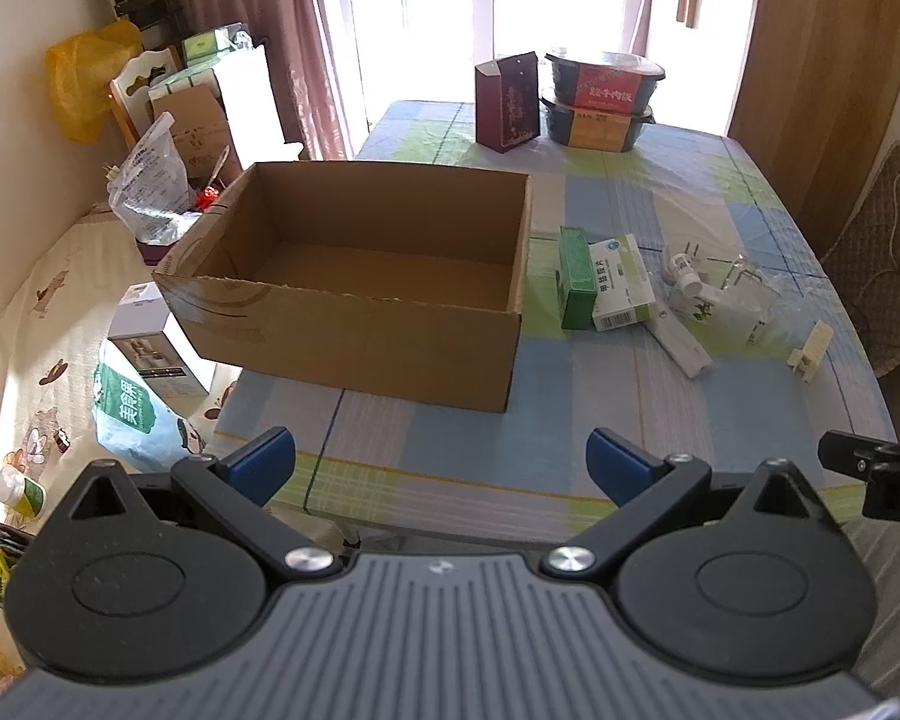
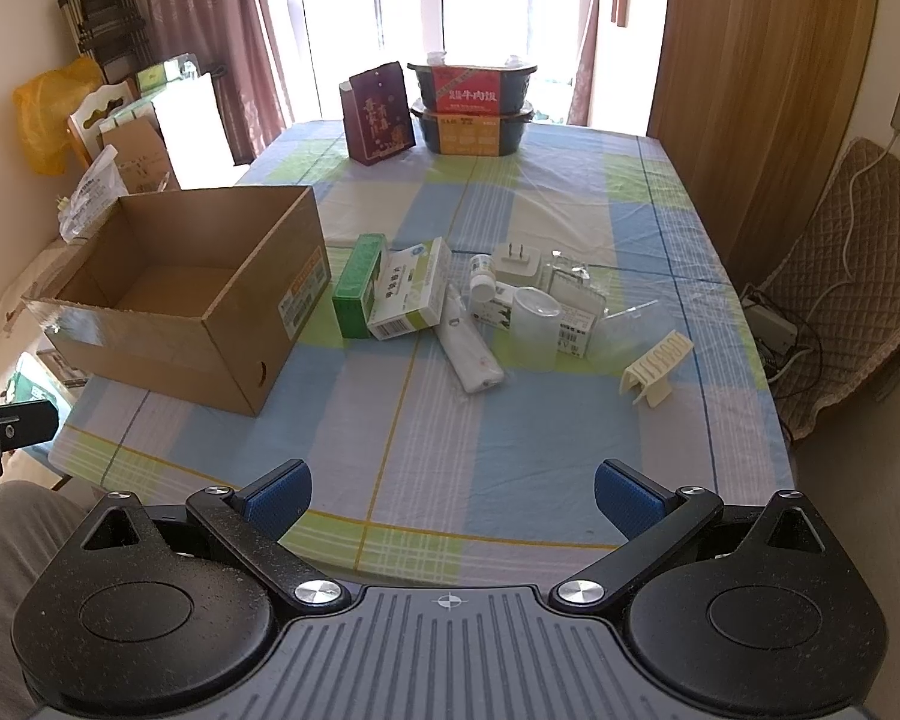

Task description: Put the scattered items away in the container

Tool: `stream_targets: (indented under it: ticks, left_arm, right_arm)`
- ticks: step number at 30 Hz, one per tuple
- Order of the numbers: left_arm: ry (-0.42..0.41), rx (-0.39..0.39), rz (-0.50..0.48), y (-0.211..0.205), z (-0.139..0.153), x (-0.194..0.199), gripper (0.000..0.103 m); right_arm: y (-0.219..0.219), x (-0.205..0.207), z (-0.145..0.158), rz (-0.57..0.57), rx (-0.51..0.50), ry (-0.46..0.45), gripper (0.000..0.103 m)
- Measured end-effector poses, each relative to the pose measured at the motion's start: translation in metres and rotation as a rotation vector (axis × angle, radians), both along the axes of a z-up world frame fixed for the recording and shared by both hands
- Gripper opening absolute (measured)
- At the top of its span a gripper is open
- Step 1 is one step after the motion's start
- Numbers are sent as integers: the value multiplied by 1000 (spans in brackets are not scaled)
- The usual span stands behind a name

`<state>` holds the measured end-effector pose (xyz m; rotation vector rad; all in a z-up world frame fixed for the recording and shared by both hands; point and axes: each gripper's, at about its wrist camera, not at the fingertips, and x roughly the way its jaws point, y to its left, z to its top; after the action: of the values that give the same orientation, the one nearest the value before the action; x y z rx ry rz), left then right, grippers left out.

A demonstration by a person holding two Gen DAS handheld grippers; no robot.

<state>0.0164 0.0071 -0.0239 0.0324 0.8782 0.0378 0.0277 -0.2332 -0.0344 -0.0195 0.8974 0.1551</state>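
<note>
I judge this to be the very start: the cardboard box (image 2: 180, 294) sits empty on the left of the surface (image 2: 510, 420), and nothing has gone into it yet. The scattered items lie in a loose heap just right of the box: a green carton (image 2: 359, 285) nearest its side wall, a white-and-green medicine box (image 2: 411, 291) leaning against that carton, a long white packet (image 2: 471, 354) nearer to me, a small white bottle (image 2: 483, 279), a white plug adapter (image 2: 517, 261) farther back, a clear plastic cup (image 2: 537, 327) and a cream plastic clip (image 2: 657, 373) off to the right, apart from the rest.

My right gripper (image 2: 453, 498) hovers at the near edge of the surface, fingers spread wide, grasping nothing and touching nothing. My left gripper (image 1: 444, 462) hangs likewise before the box, fingers released and empty.

The next move, as I see it, calls for my right side to reach forward to the heap, probably to the green carton or the medicine box since they lie closest to the box, and close squarely across the narrow faces.
</note>
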Motion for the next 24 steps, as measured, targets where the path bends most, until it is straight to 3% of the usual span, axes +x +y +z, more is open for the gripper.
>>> stream_targets:
  ticks: [6,15,24]
  left_arm:
    - [34,-35,-41,-7,-10,6,102]
    - [89,-9,-110,-29,-32,24,102]
    - [111,-10,-102,-35,-41,41,102]
  right_arm:
    - [-6,3,-5,-19,4,7,103]
    - [-21,8,-16,-56,22,14,103]
    - [-30,18,-29,-61,44,32,103]
